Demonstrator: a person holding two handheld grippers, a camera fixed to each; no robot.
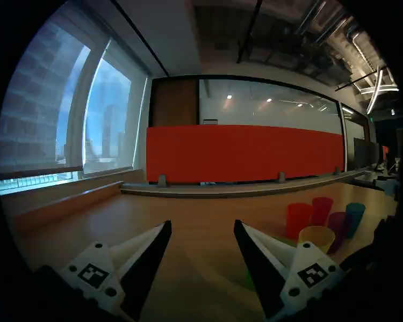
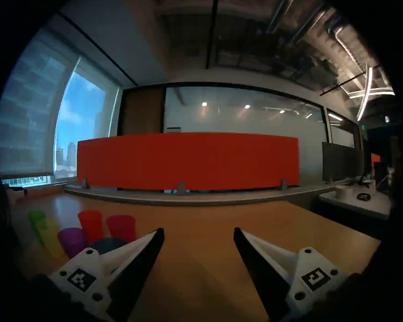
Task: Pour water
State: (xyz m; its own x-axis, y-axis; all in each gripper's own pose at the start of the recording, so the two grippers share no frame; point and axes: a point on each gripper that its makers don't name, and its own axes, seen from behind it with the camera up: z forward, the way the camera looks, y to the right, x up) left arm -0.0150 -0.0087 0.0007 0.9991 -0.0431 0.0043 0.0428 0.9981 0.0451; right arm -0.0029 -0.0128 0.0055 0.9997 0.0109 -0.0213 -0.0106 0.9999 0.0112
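Note:
Several plastic cups stand in a cluster on the wooden table. In the left gripper view they are at the right: an orange cup (image 1: 297,219), a red cup (image 1: 321,210), a purple cup (image 1: 337,226), a teal cup (image 1: 354,216) and a yellow cup (image 1: 316,236) nearest. My left gripper (image 1: 202,229) is open, empty, left of them. In the right gripper view the cluster sits at the left: a green cup (image 2: 37,221), yellow cup (image 2: 52,238), purple cup (image 2: 72,240), orange cup (image 2: 91,224), red cup (image 2: 121,227), and a dark cup (image 2: 107,244) behind the left finger. My right gripper (image 2: 199,236) is open and empty.
A red divider panel (image 1: 244,153) runs along the table's far edge (image 2: 201,198). Large windows (image 1: 67,123) fill the left wall. A monitor (image 2: 341,161) and a side desk with small items (image 2: 357,196) stand at the right. Bare wooden tabletop (image 2: 212,252) lies ahead.

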